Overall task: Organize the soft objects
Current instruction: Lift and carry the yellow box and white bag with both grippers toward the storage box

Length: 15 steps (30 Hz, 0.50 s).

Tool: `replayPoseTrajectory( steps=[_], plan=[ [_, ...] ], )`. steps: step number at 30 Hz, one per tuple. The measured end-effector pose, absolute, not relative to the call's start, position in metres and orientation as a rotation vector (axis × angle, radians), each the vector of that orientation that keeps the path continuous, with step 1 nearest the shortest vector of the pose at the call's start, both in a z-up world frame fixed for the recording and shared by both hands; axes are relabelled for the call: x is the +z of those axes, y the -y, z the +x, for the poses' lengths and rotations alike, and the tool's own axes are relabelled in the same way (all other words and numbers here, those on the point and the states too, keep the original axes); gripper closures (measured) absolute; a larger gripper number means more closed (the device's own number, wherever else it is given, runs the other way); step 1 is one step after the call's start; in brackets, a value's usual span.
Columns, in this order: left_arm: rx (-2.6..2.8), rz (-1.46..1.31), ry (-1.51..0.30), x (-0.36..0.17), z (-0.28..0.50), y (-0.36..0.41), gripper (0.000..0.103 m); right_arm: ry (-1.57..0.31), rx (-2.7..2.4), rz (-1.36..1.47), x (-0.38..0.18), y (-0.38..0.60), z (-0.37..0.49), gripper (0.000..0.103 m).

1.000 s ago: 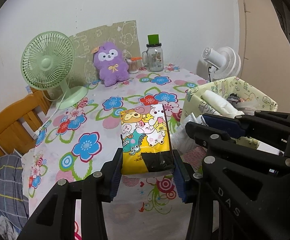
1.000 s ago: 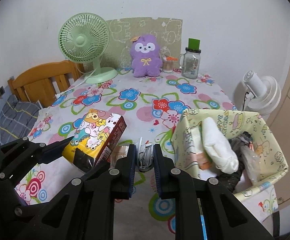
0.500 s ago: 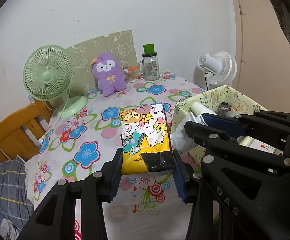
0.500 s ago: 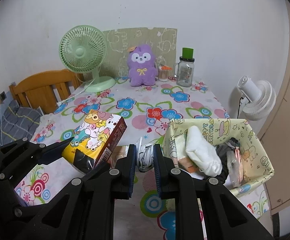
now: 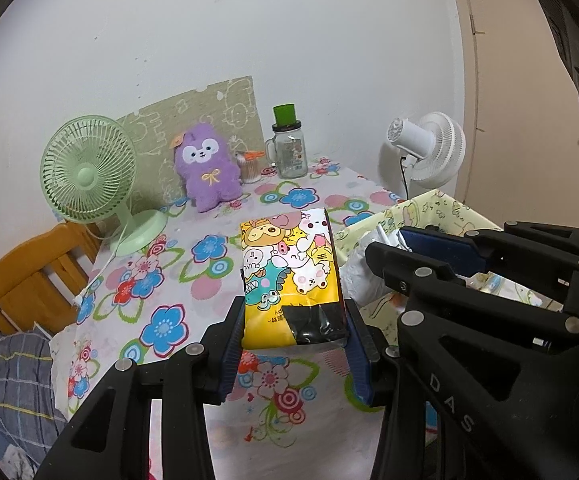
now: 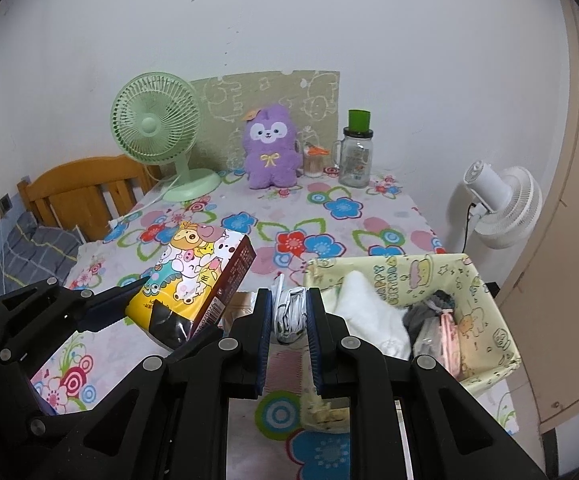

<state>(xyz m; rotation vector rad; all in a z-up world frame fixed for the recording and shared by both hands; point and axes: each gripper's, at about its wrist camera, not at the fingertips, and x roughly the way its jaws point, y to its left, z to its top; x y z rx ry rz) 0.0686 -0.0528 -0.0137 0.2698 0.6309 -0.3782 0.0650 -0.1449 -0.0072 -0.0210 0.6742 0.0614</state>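
Gripping a glossy yellow cartoon-printed tissue pack (image 5: 292,280) by its near end, the left gripper (image 5: 294,340) has its blue pads clenched on the pack's two long sides, so the pack's long axis runs straight ahead of the claw and tilts upward, clear of the flowered tablecloth (image 5: 161,280). Just beside it, the right gripper (image 6: 287,318) is pinched nearly shut on a crumpled white and silver plastic pouch (image 6: 289,312), which stands upright between the pads.

Ahead of and to the right of both claws sits the pale yellow printed fabric storage bin (image 6: 485,312), open-topped, soft-walled and sagging at the rim. A white folded cloth (image 6: 369,312) and some grey and pink items already lie inside. The right claw is judged the nearer of the two; its pouch hangs just beside the bin's near left wall, while the left claw's pack sits farther over.

Beyond the claws, well apart at the table's far edge, stand a purple plush toy (image 6: 270,148), a mint-green desk fan (image 6: 157,124) and a clear glass mug with a green lid (image 6: 356,152).
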Motion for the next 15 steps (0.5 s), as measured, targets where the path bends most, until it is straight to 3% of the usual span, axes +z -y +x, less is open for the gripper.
replayPoseTrajectory(
  steps=[15],
  plan=[
    [-0.413, 0.269, -0.615, -0.008, 0.074, 0.088, 0.056, -0.658, 0.026, -0.014, -0.002, 0.182, 0.069, 0.084]
  ],
)
